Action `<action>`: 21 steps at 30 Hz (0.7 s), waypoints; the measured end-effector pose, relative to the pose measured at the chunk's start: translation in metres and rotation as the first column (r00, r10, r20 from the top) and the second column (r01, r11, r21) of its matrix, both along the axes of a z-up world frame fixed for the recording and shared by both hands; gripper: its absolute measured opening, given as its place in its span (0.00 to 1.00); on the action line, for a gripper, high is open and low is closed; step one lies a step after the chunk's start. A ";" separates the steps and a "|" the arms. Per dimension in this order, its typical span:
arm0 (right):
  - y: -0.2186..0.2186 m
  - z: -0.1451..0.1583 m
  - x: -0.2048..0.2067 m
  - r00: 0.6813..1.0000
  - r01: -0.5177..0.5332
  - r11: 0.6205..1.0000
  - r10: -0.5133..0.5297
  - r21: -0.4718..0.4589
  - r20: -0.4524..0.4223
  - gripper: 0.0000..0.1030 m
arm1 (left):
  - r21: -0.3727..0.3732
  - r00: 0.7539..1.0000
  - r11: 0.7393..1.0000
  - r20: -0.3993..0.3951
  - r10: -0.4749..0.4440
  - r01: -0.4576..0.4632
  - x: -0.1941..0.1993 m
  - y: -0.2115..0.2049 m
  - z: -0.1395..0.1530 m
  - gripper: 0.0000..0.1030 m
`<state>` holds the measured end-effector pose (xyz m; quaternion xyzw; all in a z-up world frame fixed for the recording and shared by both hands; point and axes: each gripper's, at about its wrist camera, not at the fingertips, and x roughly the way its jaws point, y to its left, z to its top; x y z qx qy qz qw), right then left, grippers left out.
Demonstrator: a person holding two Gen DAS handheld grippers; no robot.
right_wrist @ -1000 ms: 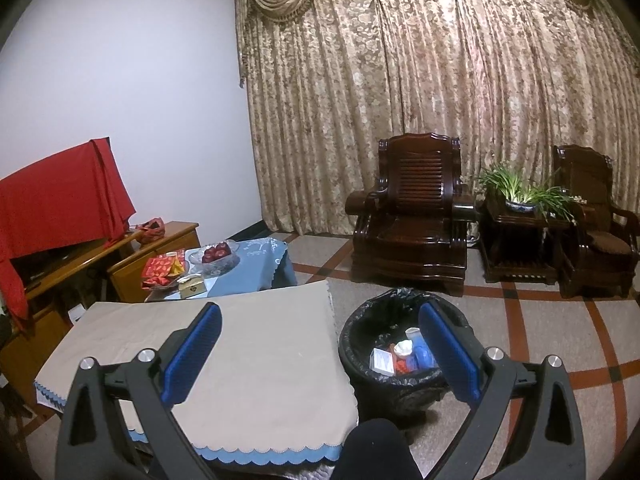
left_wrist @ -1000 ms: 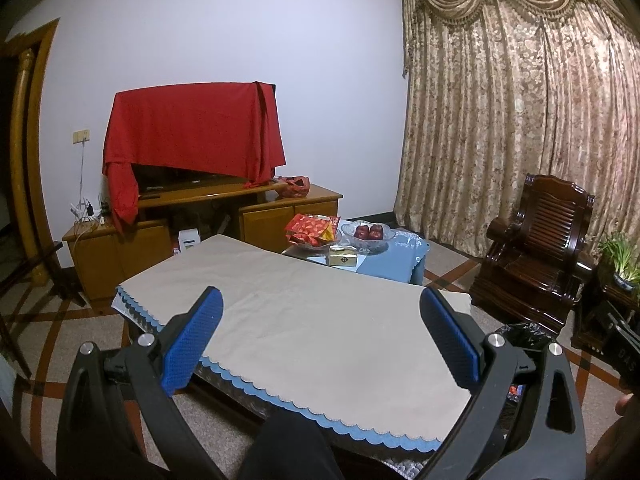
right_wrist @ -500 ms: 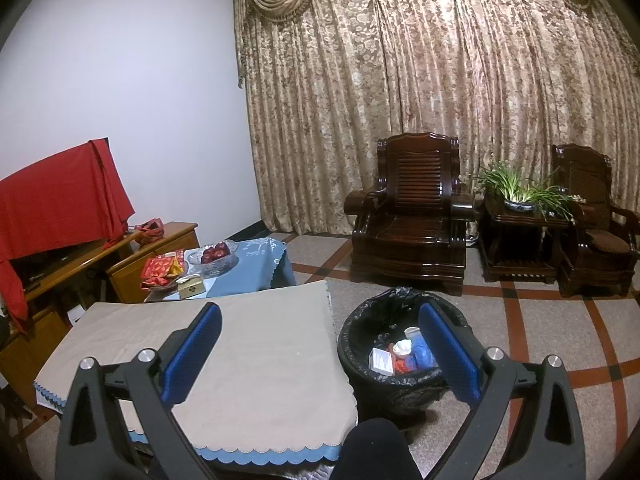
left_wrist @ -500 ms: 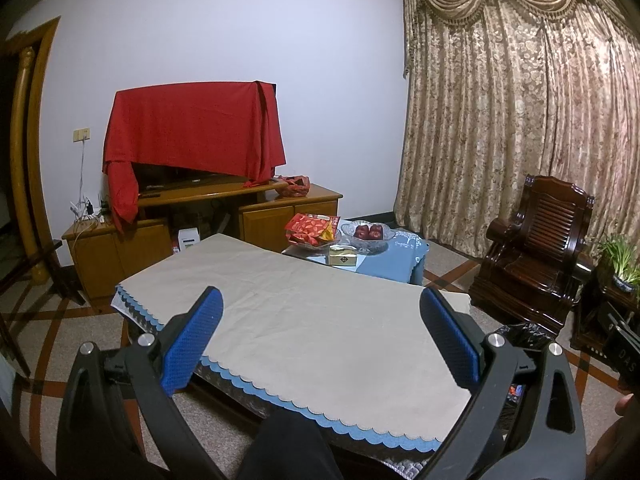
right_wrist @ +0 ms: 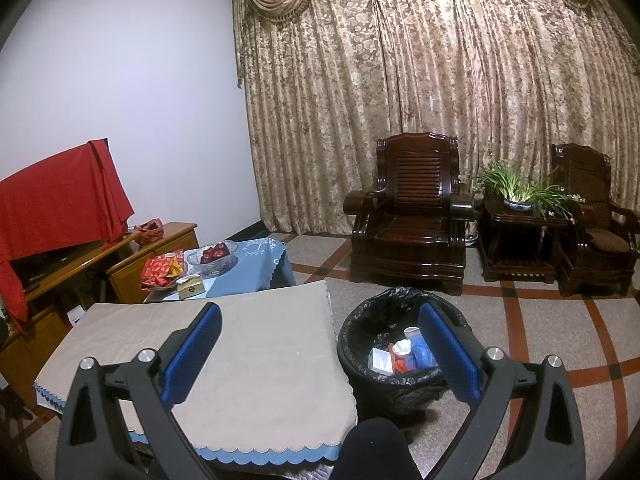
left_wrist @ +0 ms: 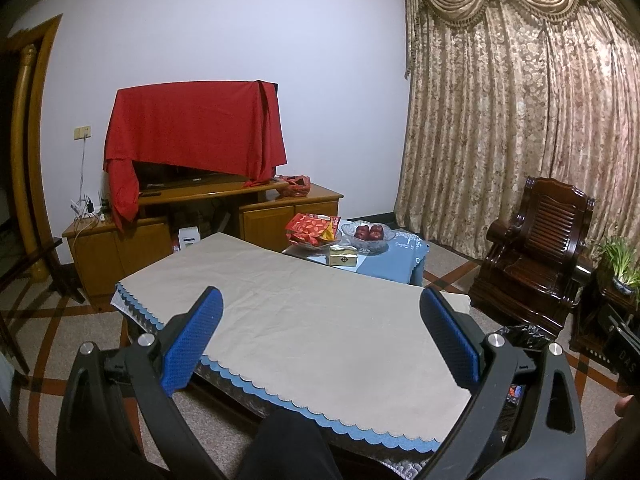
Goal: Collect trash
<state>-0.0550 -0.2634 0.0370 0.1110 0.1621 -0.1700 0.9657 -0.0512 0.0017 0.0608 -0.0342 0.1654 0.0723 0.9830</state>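
Observation:
A low table with a beige cloth (left_wrist: 304, 320) (right_wrist: 248, 344) has nothing lying on it. My left gripper (left_wrist: 320, 332) hovers over its near edge, wide open and holding nothing. To the table's right a round bin with a black liner (right_wrist: 362, 324) stands on the floor, with several bits of trash (right_wrist: 394, 356) inside: a white box, crumpled paper, red and blue wrappers. My right gripper (right_wrist: 320, 344) is open and holds nothing, its right finger (right_wrist: 448, 354) in front of the bin. The bin's rim (left_wrist: 524, 332) peeks out behind the left gripper's right finger.
Behind the table a smaller one with a blue cloth (right_wrist: 256, 268) carries a dish of red snack packets (left_wrist: 314, 228), a glass bowl of red fruit (left_wrist: 370, 234) and a gold box (left_wrist: 342, 258). A wooden cabinet (left_wrist: 132, 240), dark armchairs (right_wrist: 412, 216) and a plant (right_wrist: 516, 192) stand around.

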 end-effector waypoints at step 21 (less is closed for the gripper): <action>0.000 0.000 -0.001 1.000 0.003 1.000 -0.003 0.000 0.001 0.94 | -0.003 1.000 1.000 -0.001 -0.001 0.001 0.000 0.000 0.000 0.93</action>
